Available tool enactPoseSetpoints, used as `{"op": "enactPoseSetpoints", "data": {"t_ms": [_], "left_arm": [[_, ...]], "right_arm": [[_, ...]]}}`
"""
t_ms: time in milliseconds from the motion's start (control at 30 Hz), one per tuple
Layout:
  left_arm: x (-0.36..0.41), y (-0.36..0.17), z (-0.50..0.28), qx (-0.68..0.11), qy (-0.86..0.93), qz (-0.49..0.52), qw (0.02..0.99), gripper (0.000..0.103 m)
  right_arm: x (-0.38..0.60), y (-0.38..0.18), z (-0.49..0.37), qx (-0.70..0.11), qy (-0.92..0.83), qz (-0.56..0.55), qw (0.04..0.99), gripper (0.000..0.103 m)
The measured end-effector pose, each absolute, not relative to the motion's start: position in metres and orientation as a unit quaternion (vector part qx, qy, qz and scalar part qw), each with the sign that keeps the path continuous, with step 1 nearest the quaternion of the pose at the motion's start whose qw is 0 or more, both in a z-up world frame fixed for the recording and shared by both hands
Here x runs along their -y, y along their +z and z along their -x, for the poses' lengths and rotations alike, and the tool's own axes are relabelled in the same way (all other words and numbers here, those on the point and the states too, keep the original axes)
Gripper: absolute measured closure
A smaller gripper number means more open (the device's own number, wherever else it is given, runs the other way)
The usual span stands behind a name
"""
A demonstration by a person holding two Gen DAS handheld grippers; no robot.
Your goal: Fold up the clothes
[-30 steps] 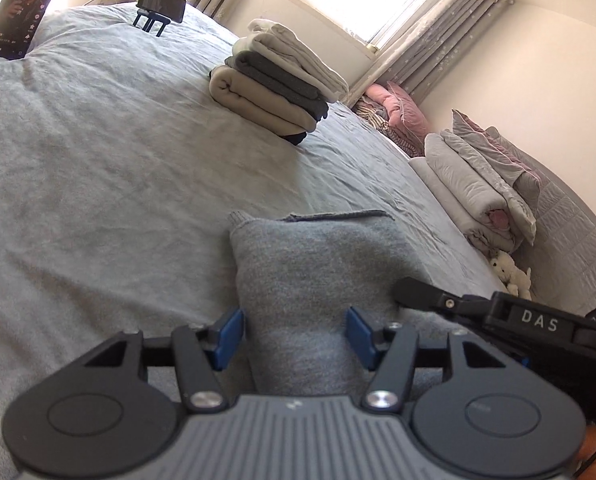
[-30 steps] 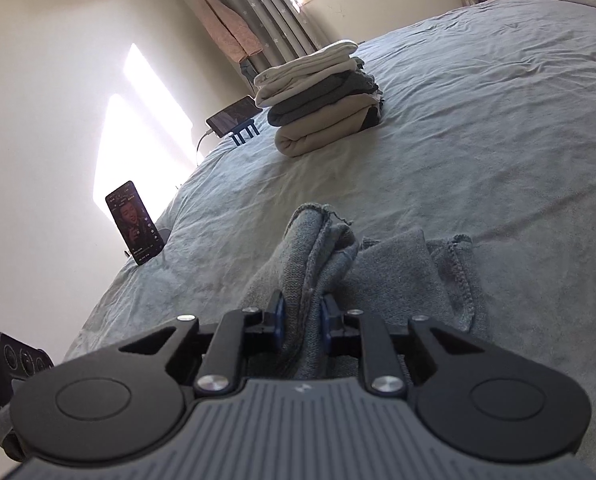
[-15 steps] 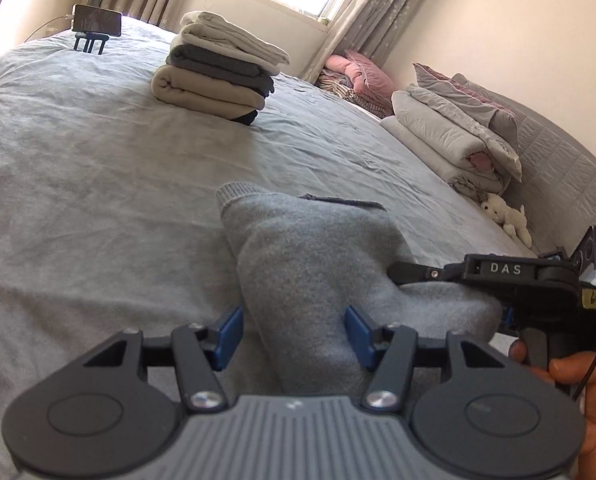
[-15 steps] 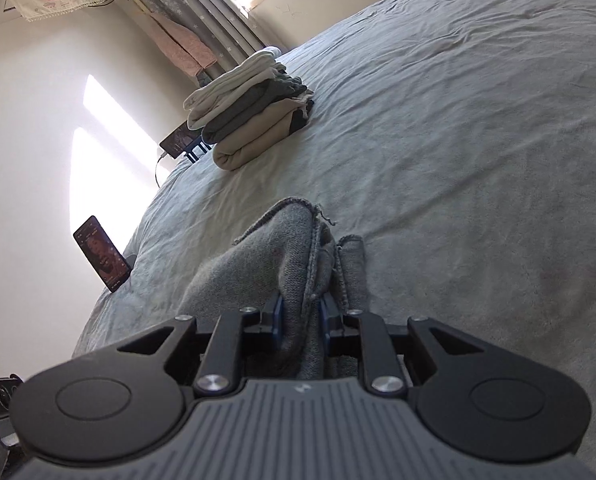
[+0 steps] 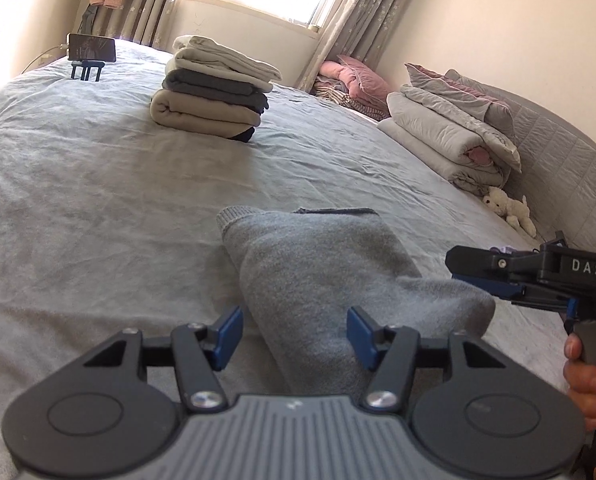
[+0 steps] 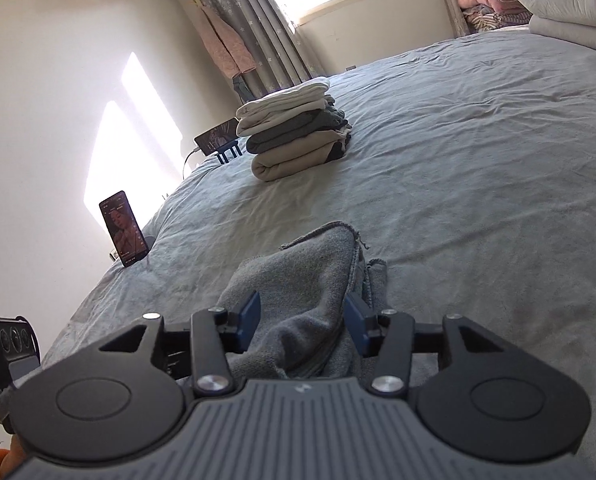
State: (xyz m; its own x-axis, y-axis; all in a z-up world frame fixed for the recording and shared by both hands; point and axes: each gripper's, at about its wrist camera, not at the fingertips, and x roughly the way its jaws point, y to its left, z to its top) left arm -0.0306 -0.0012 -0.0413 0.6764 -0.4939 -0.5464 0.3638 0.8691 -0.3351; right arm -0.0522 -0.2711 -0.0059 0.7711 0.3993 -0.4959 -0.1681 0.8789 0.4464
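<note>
A grey knit garment (image 5: 330, 264) lies folded into a narrow bundle on the grey bedsheet (image 5: 97, 208). My left gripper (image 5: 295, 334) hovers over its near end, open, the blue pads either side of the cloth without pressing it. My right gripper (image 6: 302, 322) has its jaws opening; the garment (image 6: 310, 264) bulges between the pads, and its raised fold is no longer pinched. In the left wrist view the right gripper (image 5: 464, 272) sits just off the bundle's right edge, held by a hand (image 5: 586, 384).
A stack of folded clothes (image 5: 213, 92) stands further up the bed, with a phone on a stand (image 5: 91, 50) behind it. Another phone (image 6: 121, 228) stands upright at the bed's left edge. Folded quilts (image 5: 450, 128) and a white plush toy (image 5: 506, 208) line the headboard side.
The right jaws, earlier pinched on a raised fold of the garment, have parted and the fold has slumped. The right gripper drew back off the bundle. The left gripper rolled level and stayed open.
</note>
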Motion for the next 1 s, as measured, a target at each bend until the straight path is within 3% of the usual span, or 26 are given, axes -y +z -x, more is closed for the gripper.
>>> {"op": "enactPoseSetpoints", "data": {"t_ms": [267,400,433,467,533,1000], "left_arm": [[0.007,-0.037,0.039,-0.322,-0.235,0.081,0.913,0.041],[0.008,-0.035,0.043,-0.321,-0.245,0.070,0.912,0.031],[0.006,-0.034,0.045,-0.320,-0.252,0.069,0.911,0.029],[0.006,-0.034,0.047,-0.320,-0.264,0.065,0.908,0.025],[0.008,-0.034,0.053,-0.318,-0.285,0.047,0.903,0.021],[0.045,-0.047,0.080,-0.281,-0.252,-0.086,0.922,0.019]], "right_arm": [[0.258,-0.011,0.052,-0.327,0.148,-0.177,0.916,0.050],[0.250,-0.015,0.054,-0.336,0.140,-0.166,0.917,0.050],[0.248,-0.017,0.053,-0.339,0.135,-0.161,0.917,0.057],[0.245,-0.019,0.053,-0.342,0.131,-0.156,0.917,0.076],[0.243,-0.020,0.053,-0.342,0.122,-0.150,0.920,0.089],[0.237,-0.009,0.057,-0.307,0.101,-0.146,0.935,0.096]]}}
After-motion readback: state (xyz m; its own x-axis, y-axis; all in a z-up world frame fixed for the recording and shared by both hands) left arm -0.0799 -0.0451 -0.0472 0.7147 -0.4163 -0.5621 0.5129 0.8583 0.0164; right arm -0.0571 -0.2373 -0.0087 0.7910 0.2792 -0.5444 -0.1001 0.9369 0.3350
